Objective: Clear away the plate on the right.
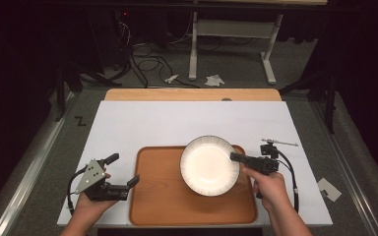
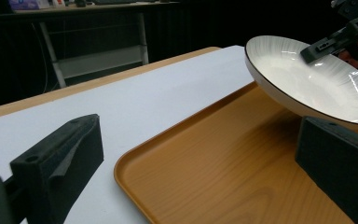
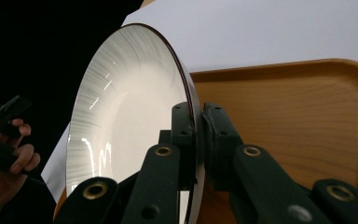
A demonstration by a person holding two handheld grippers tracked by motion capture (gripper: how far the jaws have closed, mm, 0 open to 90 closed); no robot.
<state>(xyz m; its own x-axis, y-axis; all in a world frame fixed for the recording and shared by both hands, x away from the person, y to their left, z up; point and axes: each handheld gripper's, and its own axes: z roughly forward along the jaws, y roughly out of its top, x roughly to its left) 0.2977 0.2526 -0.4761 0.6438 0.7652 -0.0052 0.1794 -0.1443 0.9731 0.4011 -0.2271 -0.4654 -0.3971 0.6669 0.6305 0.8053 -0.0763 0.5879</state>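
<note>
A white plate (image 1: 209,166) with a dark rim and fine ribbed lines hangs tilted above the right part of an orange-brown wooden tray (image 1: 162,196). My right gripper (image 1: 234,157) is shut on the plate's right rim. In the right gripper view the jaws pinch the rim of the plate (image 3: 121,121) edge-on over the tray (image 3: 298,116). My left gripper (image 1: 123,169) stands open at the tray's left edge and holds nothing. In the left gripper view the tray (image 2: 223,168) lies between its wide-apart jaws, with the plate (image 2: 307,79) and the right gripper (image 2: 319,46) at the upper right.
The tray rests on a white mat (image 1: 187,118) that covers a wooden table (image 1: 192,94). A thin metal rod (image 1: 280,142) lies on the mat right of the plate. A paper scrap (image 1: 329,189) lies off the mat's right edge. A white desk frame (image 1: 231,29) and cables are beyond the table.
</note>
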